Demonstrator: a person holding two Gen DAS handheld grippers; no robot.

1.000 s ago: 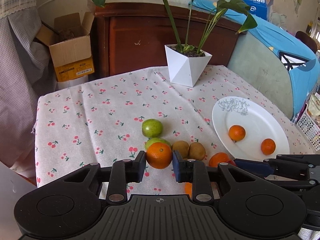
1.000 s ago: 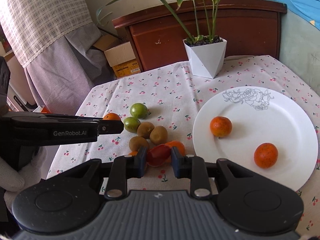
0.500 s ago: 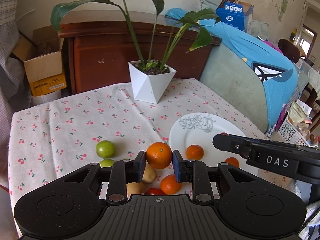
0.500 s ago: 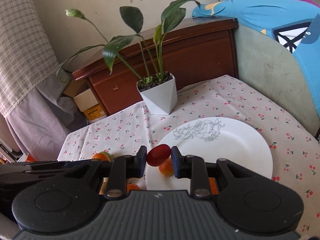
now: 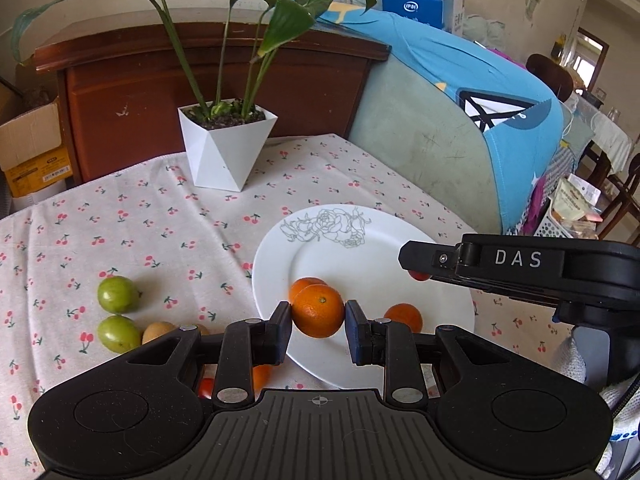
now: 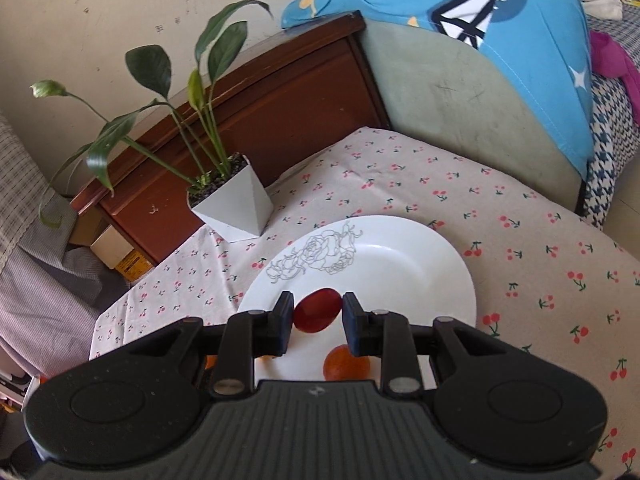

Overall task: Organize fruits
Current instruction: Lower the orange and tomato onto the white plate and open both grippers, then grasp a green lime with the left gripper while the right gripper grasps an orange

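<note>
My left gripper (image 5: pixel 318 318) is shut on an orange (image 5: pixel 318 311) and hangs over the near left part of the white plate (image 5: pixel 360 256). Two oranges lie on the plate, one (image 5: pixel 302 285) behind the held one and another (image 5: pixel 404 317) to its right. My right gripper (image 6: pixel 318 314) is shut on a small red fruit (image 6: pixel 317 309) above the plate (image 6: pixel 400 264), with an orange (image 6: pixel 346 364) below it. In the left wrist view the right gripper's body (image 5: pixel 520 264) reaches in from the right over the plate.
Two green fruits (image 5: pixel 118 294) (image 5: pixel 119 334) and a kiwi (image 5: pixel 158 332) lie on the cherry-print cloth (image 5: pixel 160 220) left of the plate. A white pot with a plant (image 5: pixel 226 148) stands at the back. A wooden cabinet (image 5: pixel 120 92) and a sofa with a blue cover (image 5: pixel 460 120) border the table.
Both grippers have carried their fruits rightward from the pile on the cloth to over the plate. The right gripper has also rolled, tilting its view.
</note>
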